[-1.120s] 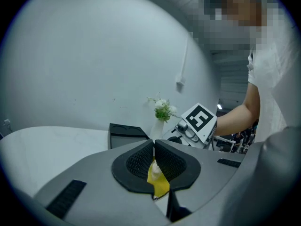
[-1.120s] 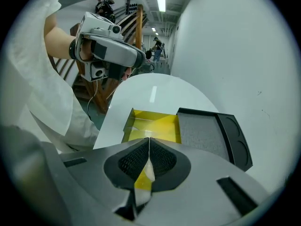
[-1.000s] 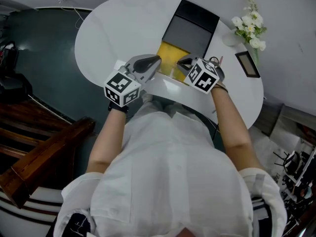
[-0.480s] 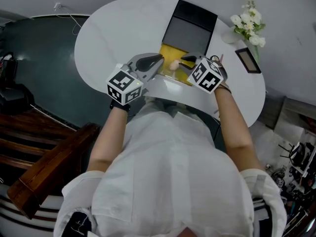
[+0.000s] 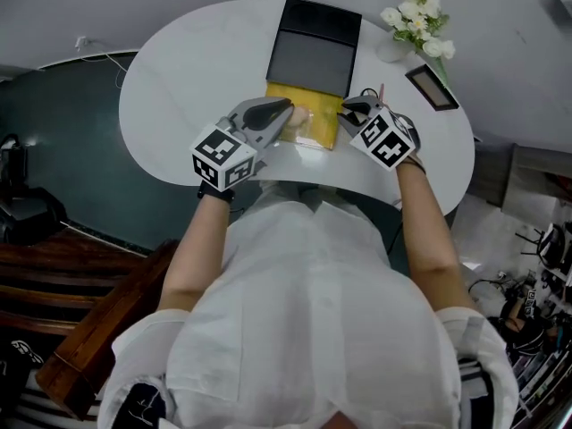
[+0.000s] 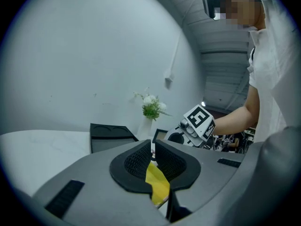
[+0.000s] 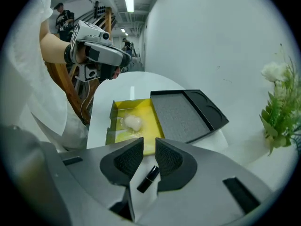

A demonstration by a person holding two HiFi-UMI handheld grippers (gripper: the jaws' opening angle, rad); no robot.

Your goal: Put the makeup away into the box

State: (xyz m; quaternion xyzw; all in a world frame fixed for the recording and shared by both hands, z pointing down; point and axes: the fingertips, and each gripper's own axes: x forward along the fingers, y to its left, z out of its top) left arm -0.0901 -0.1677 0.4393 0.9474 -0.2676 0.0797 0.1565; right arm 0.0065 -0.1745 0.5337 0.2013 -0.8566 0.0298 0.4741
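Note:
A yellow box (image 5: 318, 125) lies open on the white table (image 5: 197, 70), its black lid (image 5: 313, 52) folded back behind it. A pale makeup sponge (image 7: 131, 122) rests inside the box. My left gripper (image 6: 153, 152) is shut on the box's yellow near-left wall (image 6: 157, 185). My right gripper (image 7: 149, 157) hangs over the table just right of the box. Its jaws have just been opening and stand a little apart with nothing between the pads. A black lipstick (image 7: 148, 178) lies on the table beneath them.
A vase of white flowers (image 5: 413, 16) and a small dark picture frame (image 5: 431, 86) stand at the table's back right. The table's rounded front edge runs close to the person's body. Wooden stairs (image 5: 54, 293) lie off to the lower left.
The right gripper has let the pale sponge go into the yellow box and drawn off to the right, past the box's edge. The left gripper keeps its hold on the box.

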